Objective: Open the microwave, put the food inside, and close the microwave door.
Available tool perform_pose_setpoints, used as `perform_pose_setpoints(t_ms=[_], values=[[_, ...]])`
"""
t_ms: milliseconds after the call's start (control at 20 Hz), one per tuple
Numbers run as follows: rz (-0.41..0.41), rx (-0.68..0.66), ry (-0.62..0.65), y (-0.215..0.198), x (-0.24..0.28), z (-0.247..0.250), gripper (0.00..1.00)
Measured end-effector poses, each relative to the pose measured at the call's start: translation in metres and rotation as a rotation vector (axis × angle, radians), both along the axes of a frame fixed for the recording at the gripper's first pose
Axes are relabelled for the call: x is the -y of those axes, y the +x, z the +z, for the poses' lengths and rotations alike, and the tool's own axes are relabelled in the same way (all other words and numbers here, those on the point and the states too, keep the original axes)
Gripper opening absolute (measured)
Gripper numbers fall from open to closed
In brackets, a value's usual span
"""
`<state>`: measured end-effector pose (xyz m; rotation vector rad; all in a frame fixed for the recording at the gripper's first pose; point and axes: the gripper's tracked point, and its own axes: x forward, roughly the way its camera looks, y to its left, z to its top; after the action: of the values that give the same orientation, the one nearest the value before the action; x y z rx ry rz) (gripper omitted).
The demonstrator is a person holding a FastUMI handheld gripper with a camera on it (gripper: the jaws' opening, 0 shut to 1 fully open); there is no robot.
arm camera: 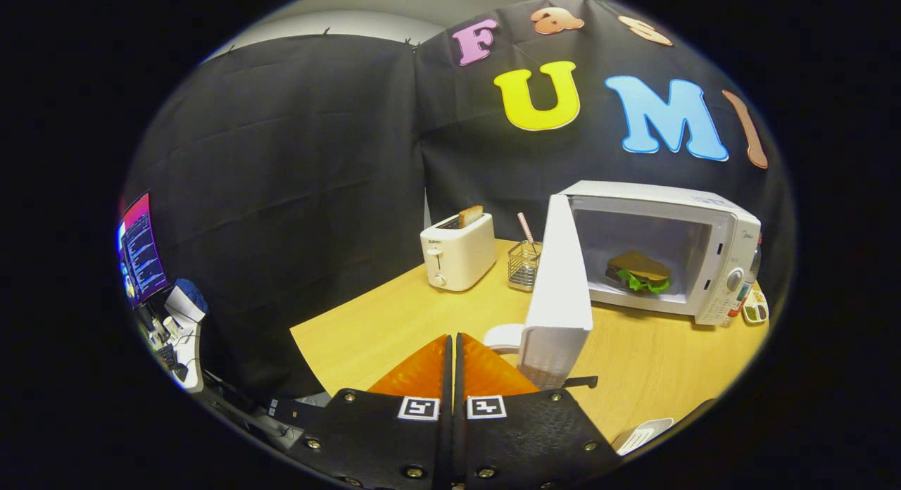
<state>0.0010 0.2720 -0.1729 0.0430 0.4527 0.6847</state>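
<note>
Table point(366, 328): sandwich point(638, 271) inside open microwave point(711, 265); gripper point(454, 346) closed.

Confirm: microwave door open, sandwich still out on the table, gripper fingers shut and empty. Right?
Not quite. The gripper view shows the sandwich already inside the microwave, not on the table. The rest holds: the door stands open, and the gripper is shut on nothing.

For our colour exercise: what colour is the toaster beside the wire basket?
Cream-white toaster, clearest in the gripper view.
</note>
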Motion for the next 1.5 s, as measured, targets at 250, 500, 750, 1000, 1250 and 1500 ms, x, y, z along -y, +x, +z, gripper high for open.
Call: perform_pose_setpoints(t_ms=[250, 500, 750, 1000, 1250, 1500], values=[[-0.057, -0.013, -0.014, 0.018, 0.035, -0.001, 0.01], [-0.149, -0.015, -0.024, 0.054, 0.083, -0.001, 0.01], [-0.229, -0.005, -0.03, 0.097, 0.134, 0.005, 0.01], [-0.297, 0.007, -0.044, 0.141, 0.173, -0.002, 0.01], [-0.355, 0.013, -0.04, 0.189, 0.2, -0.008, 0.01], [-0.41, 0.009, -0.024, 0.233, 0.213, -0.016, 0.01]])
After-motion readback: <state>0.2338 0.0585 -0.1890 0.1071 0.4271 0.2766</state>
